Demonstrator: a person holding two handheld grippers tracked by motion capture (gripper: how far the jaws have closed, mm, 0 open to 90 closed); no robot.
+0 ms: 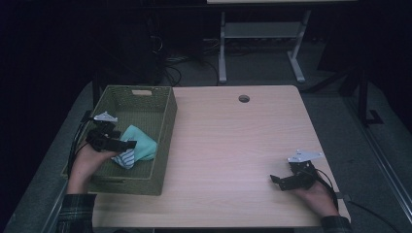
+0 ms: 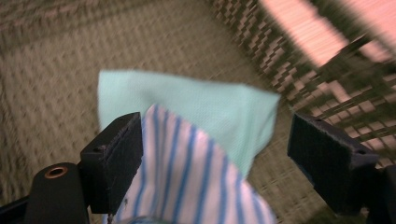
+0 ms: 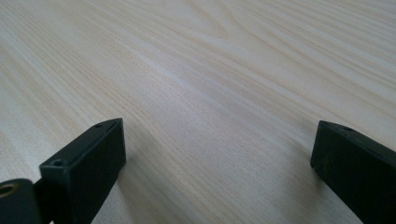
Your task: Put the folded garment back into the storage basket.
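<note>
A green woven basket (image 1: 166, 124) stands on the left part of the wooden table (image 1: 233, 141). Inside it lie a mint-green cloth (image 1: 145, 144) and a blue-and-white striped cloth (image 1: 126, 159), the striped one partly over the mint one. My left gripper (image 1: 127, 144) hovers in the basket just above them. In the left gripper view my left gripper (image 2: 215, 149) is open: the striped cloth (image 2: 187, 182) lies loose between the jaws, the mint cloth (image 2: 210, 102) behind it, the right pad well off the fabric. My right gripper (image 1: 275, 179) rests at the table's front right, open (image 3: 217, 154) over bare wood.
The basket floor (image 2: 56, 56) and its woven far wall (image 2: 280, 60) surround the cloths. A round cable hole (image 1: 244, 98) sits near the table's far edge. Behind the table stand the white legs of another desk (image 1: 222, 53) and cables on a dark floor.
</note>
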